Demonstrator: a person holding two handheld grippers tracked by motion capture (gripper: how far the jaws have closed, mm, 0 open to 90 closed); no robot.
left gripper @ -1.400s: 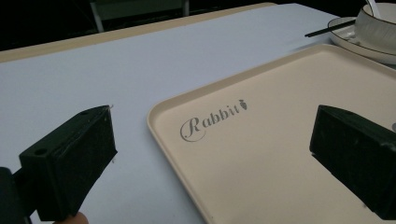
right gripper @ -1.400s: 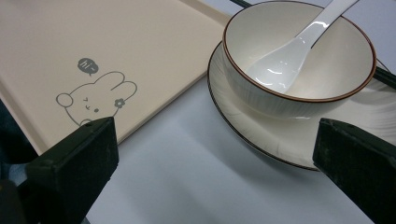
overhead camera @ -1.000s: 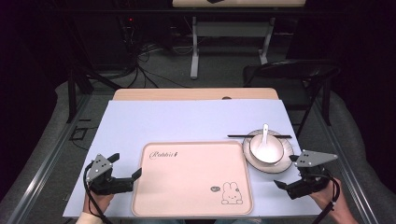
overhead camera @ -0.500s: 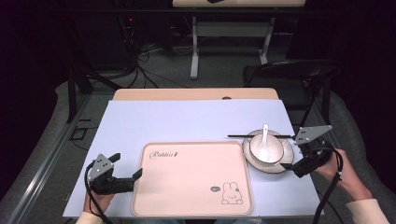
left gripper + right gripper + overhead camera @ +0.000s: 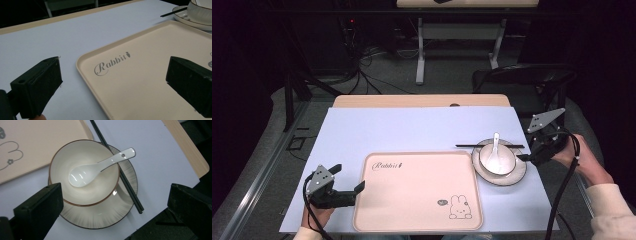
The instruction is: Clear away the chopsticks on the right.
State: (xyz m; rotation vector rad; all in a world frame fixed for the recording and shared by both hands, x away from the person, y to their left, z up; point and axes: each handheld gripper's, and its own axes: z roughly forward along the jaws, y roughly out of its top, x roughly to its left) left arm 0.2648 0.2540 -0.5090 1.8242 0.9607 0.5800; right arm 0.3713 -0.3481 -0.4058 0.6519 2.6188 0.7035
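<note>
Even light from overhead leaves the desk (image 5: pixel 422 127) bright against a near-black room, shadows under the plate (image 5: pixel 105 216) stay faint, small glints sit on the spoon (image 5: pixel 97 167) and bowl (image 5: pixel 75 195), and both gripper views blur their near jaws.

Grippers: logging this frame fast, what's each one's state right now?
Left gripper: open, holding nothing, beside the tray.
Right gripper: open, holding nothing, at the plate under the bowl.
</note>
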